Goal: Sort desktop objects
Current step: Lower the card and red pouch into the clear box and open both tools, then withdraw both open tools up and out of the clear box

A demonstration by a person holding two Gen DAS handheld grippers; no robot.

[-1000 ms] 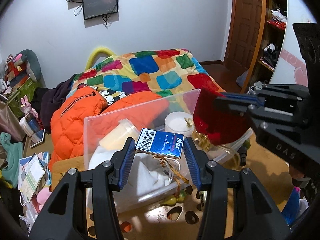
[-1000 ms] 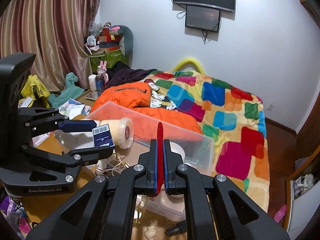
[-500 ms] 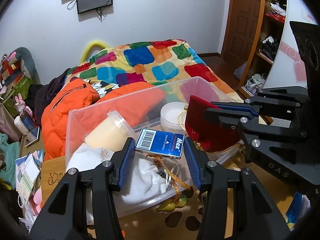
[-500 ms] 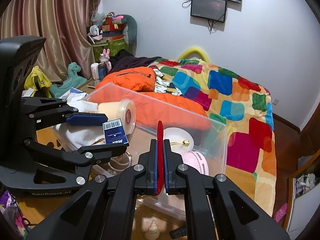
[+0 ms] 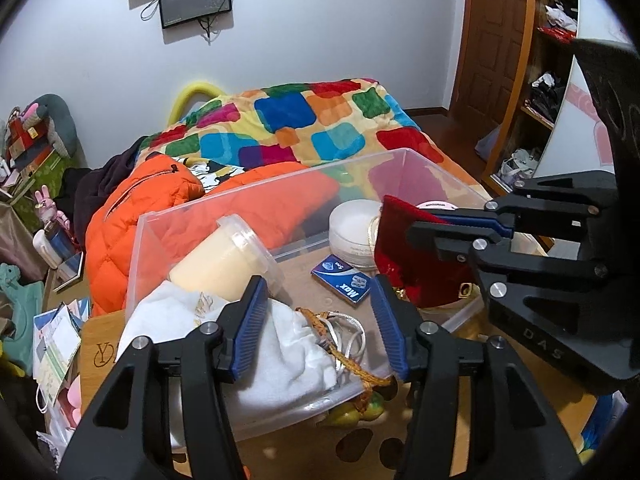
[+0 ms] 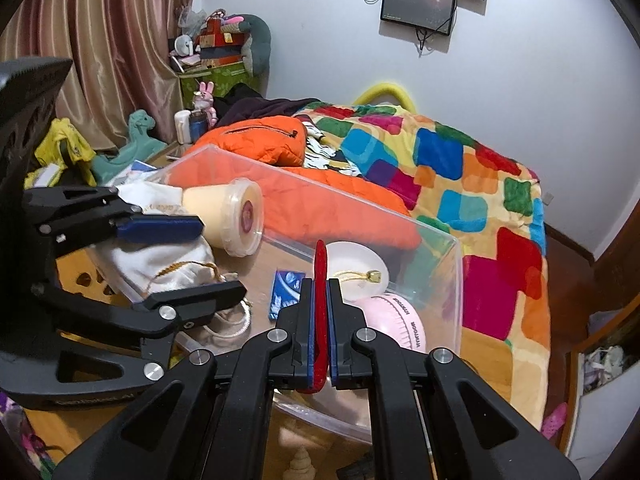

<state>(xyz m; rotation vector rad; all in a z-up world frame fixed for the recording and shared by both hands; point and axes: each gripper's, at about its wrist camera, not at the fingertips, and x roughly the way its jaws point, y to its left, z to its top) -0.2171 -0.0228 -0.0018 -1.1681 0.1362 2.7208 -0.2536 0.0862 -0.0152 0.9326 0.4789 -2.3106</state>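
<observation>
Here our right gripper (image 6: 319,322) has its jaws clamped flat on a thin red velvet pouch (image 5: 416,256), gripping it edge-on so that it hangs upright over the near right corner of the clear plastic storage bin (image 5: 256,204); we judge that hold is meant to let the pouch slide down between the things already inside. Our left gripper (image 5: 318,320) hovers over the bin's near edge with its jaws wide apart and nothing between them. Just beyond them, on the bin floor, lies a small blue cardboard box printed "Max" (image 5: 340,279), flat and free of any grip, so we take it as delivered.

Further out, a cream-coloured plastic tub with a clear lid (image 5: 224,258) lies on its side against a white drawstring cloth bag (image 5: 276,344). A round white lidded container (image 5: 352,228) sits at the back, and a pale pink round dial timer (image 6: 394,320) rests in the right corner. The bin stands on a wooden tabotop—rather, tabletop (image 5: 96,348).
</observation>
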